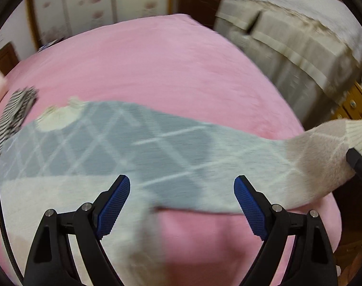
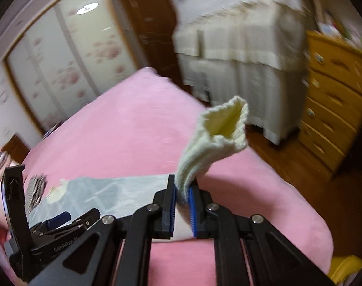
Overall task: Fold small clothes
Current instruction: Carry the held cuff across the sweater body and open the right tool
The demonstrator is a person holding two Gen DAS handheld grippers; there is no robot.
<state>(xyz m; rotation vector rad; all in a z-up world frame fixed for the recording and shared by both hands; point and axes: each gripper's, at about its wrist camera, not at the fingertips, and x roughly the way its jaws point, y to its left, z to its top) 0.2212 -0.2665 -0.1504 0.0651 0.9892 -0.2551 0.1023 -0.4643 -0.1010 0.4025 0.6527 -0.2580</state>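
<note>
Mid-fold: the right hand-held gripper (image 2: 182,199) pinches the sweater (image 1: 138,147) by its cuff (image 2: 225,128), likely to carry inward over the sweater, while the left hand-held gripper (image 1: 182,188) hovers spread above it.

Two wrist cameras, low over the bed.
Both faced along the pink fleece blanket (image 1: 157,66) (image 2: 123,128) toward the floral sliding wardrobe (image 1: 97,2) (image 2: 68,54).

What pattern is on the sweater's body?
Grey with white diamond lines on the sweater; left wrist view.
</note>
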